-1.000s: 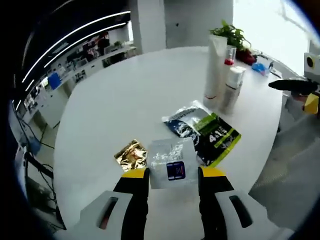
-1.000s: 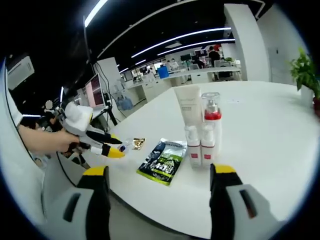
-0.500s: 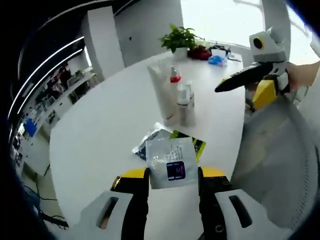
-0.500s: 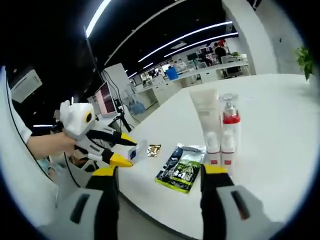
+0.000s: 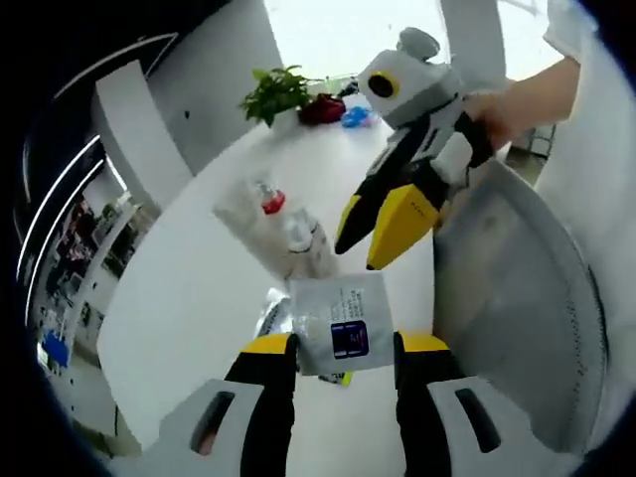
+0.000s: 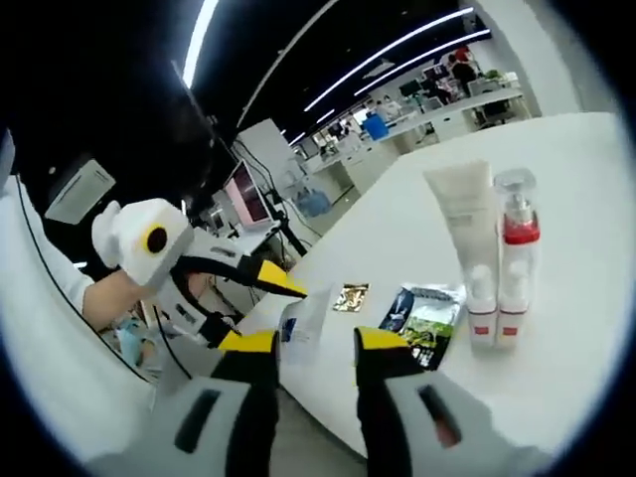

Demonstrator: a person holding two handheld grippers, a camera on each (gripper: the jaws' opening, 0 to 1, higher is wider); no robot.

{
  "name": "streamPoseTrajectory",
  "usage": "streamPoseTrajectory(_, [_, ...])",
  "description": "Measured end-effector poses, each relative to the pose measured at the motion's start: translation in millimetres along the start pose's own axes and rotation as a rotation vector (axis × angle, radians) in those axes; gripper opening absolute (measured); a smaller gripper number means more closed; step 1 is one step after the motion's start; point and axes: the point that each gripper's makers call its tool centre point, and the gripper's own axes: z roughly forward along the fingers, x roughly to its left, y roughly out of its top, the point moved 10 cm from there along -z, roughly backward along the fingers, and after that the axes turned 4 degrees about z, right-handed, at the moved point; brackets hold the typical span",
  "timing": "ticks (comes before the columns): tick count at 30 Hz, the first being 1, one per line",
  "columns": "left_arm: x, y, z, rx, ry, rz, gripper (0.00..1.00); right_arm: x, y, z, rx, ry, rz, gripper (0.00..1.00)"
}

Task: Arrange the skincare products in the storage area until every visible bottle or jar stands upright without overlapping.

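One round white table (image 6: 586, 179) carries the whole set, and you hold both grippers off its near edge. Largest item first: one white tube (image 6: 462, 214) stands upright, long axis vertical, flat crimped end up. Beside it stands one clear pump bottle with a red collar (image 6: 517, 234), also vertical, nozzle at the top. Two small white bottles (image 6: 484, 303) stand upright in front of those, close together with red labels low on their fronts — whether they touch each other I cannot tell. That makes four containers, all erect, grouped tightly.

Lying flat on the table just beside the group: one green and black pouch (image 6: 429, 320), its long axis running from the bottles toward the table edge. One small gold sachet (image 6: 349, 296) lies flat farther along, apart from the pouch.

Your left gripper (image 5: 344, 343) is clenched on one white sachet with a blue square label (image 5: 343, 323), held off the table with its face to the camera. Your right gripper (image 5: 375, 231) sits just above that sachet with its yellow-tipped jaws spread, nothing between them; in the right gripper view the right gripper (image 6: 316, 343) shows the same gap.

One potted plant (image 5: 281, 92) stands at the far side of the table, well apart from the bottles.
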Motion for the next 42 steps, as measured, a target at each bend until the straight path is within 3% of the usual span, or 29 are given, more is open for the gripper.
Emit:
streamPoseTrajectory(8, [-7.3,10.4,1,0.007,-0.032,0.072,0.36,-3,3.1,2,-0.032,0.058,0.099,0.22])
streamPoseTrajectory(24, [-9.1,16.0,0,-0.019,-0.062,0.076,0.36,0,-1.0,9,-0.026,0.112,0.158,0.04])
streamPoseTrajectory(32, [-8.5,15.1,1,-0.033,-0.051,0.066,0.37,-1,-2.8,6,-0.056,0.097,0.192,0.01])
streamPoseTrajectory(35, [-6.4,14.8,0,-0.054,-0.035,0.035,0.37,0,-2.5,3,-0.084,0.079,0.203,0.01])
streamPoseTrajectory(38, [-4.7,11.4,1,-0.093,-0.032,-0.072,0.48,1,-2.5,0,-0.134,0.066,0.241,0.01])
streamPoseTrajectory(42, [-3.2,5.5,-3,-0.175,-0.023,-0.258,0.51,1,-3.8,-6,-0.189,0.065,0.293,0.01])
